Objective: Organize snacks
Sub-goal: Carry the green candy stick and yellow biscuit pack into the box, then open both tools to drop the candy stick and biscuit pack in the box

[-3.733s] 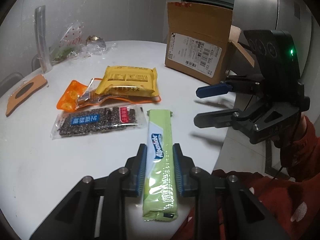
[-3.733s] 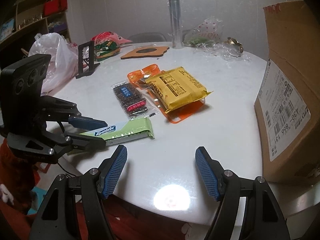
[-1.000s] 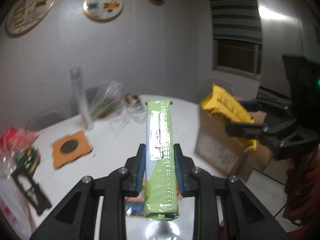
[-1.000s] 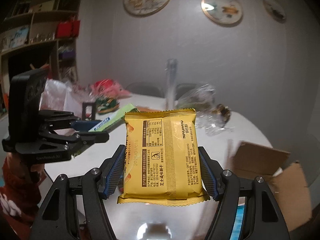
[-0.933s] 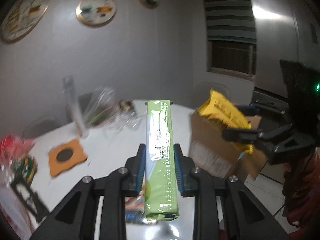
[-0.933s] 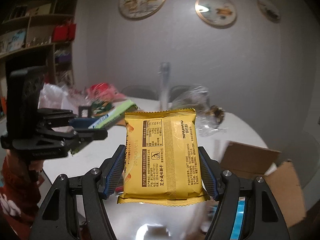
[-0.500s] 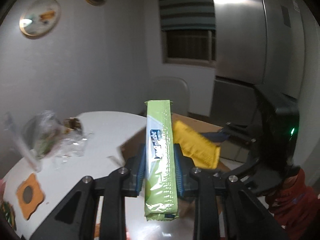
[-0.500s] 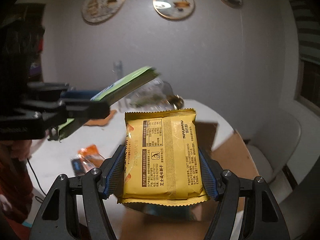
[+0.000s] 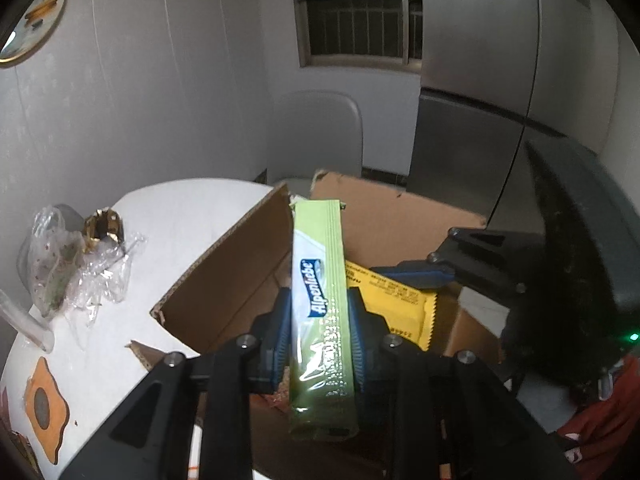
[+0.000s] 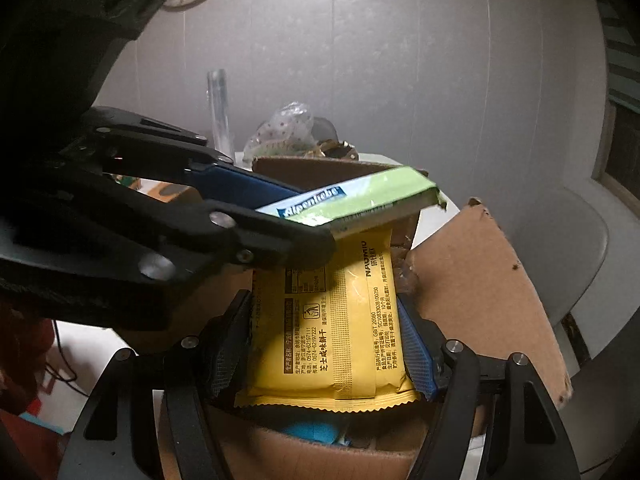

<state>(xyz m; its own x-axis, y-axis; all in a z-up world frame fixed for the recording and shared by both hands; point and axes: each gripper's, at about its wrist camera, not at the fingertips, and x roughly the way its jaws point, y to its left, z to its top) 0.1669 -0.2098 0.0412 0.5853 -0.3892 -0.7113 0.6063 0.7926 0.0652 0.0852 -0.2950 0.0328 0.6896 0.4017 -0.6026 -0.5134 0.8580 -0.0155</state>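
In a dim, grey-walled room with decorative plates on the wall, a round white table (image 9: 160,216) is bearing an open cardboard box (image 9: 224,280) with ragged brown flaps. The left gripper (image 9: 320,332) is being held over the box, its ribbed blue pads pinching a long, glossy green Alpenliebe pack (image 9: 320,308). The right gripper (image 10: 324,340) is being held alongside, clamped on a flat yellow biscuit packet (image 10: 340,320) with crimped, serrated ends, lying just under the green pack. Only the left view is showing a steel refrigerator (image 9: 480,120), a barred window and a pale chair; only the right is showing something blue (image 10: 312,428) inside the box. Crumpled cellophane (image 9: 80,264) is lying on the tabletop.
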